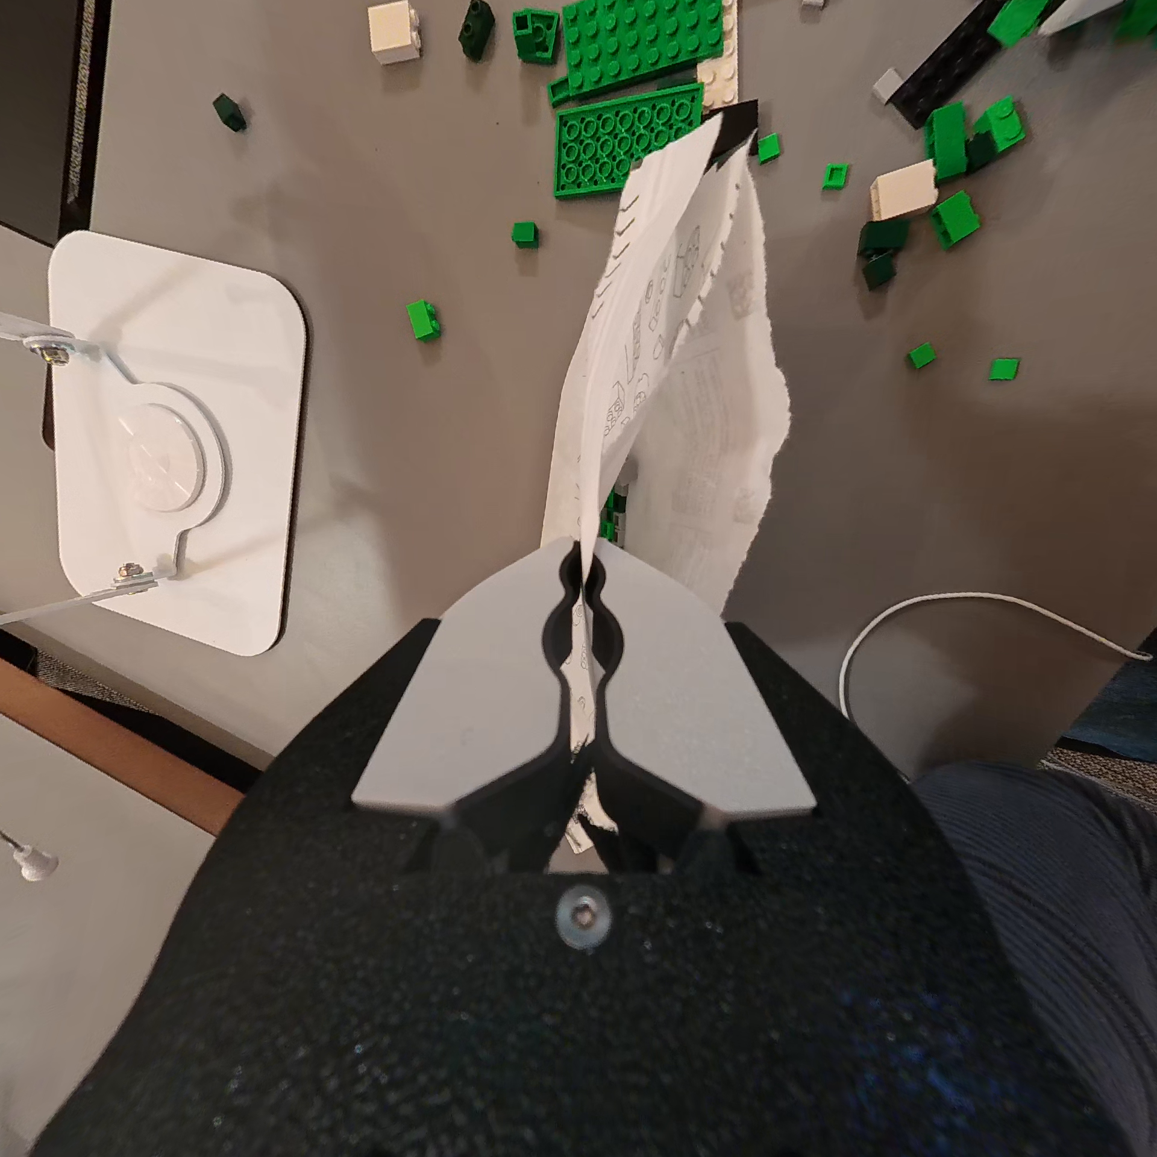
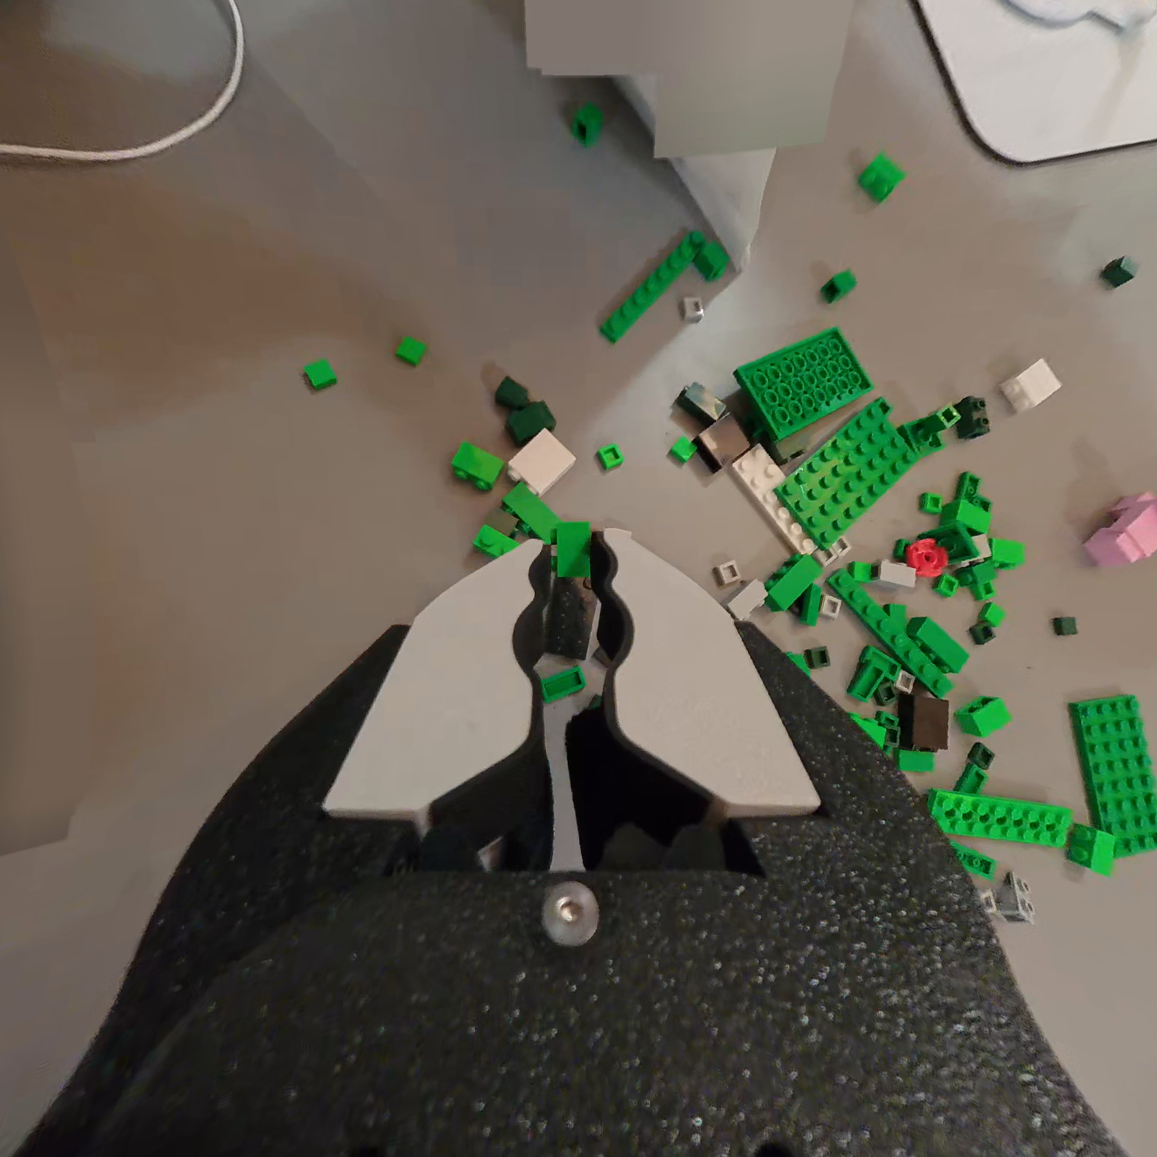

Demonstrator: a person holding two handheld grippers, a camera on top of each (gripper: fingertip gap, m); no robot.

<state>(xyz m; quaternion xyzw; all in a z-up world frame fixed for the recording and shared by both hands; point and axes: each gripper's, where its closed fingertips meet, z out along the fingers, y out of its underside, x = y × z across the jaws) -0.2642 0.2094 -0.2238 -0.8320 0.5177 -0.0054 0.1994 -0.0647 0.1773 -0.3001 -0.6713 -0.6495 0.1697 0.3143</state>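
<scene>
The left gripper sits closest to its camera, its grey fingers pinched tight on a torn paper booklet, which rises from the jaws and fans open over the grey table. Beyond the booklet lie two green plates, a white brick and scattered small green bricks; a white stand base rests off to one side, a white cable to the other.

The right gripper has its fingers narrowed on a small green brick at the tips (a black piece seems to run back from it between the jaws; I cannot tell if they are joined). It hangs above the table beside a loose cluster of green and white bricks. Farther out lie a studded green plate, a red round piece and a pink block.
</scene>
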